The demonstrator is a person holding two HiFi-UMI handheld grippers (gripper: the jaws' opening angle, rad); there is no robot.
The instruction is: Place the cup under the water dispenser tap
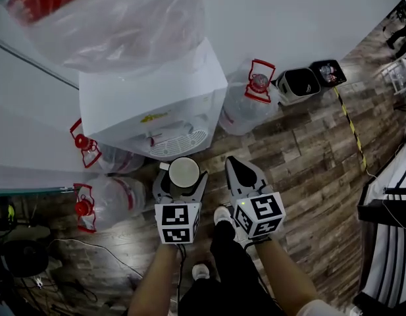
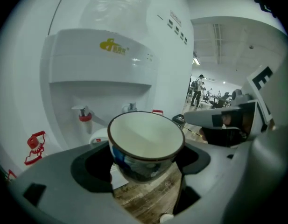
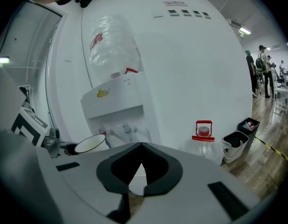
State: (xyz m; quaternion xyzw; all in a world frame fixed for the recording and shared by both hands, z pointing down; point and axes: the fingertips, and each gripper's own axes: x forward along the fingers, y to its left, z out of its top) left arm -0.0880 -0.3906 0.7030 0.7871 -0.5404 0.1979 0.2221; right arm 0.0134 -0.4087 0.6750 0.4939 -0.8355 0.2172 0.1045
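Note:
A cup [image 2: 146, 141] with a white inside and dark blue outside sits upright between the jaws of my left gripper [image 1: 183, 175], which is shut on it. In the head view the cup [image 1: 184, 171] hangs just in front of the white water dispenser [image 1: 153, 101] and its round drip grille [image 1: 179, 140]. The red tap [image 2: 84, 115] and a second tap [image 2: 130, 107] lie beyond the cup's rim, apart from it. My right gripper [image 1: 234, 162] is shut and empty, just right of the cup. Its closed tips [image 3: 141, 147] point at the dispenser [image 3: 116, 107].
Large water jugs lie on the wood floor: one right of the dispenser [image 1: 245, 107], two to its left [image 1: 104, 199]. Two small bins [image 1: 299, 83] stand by the wall, with yellow-black tape [image 1: 351, 127] running from them. The person's shoes [image 1: 222, 214] are below the grippers.

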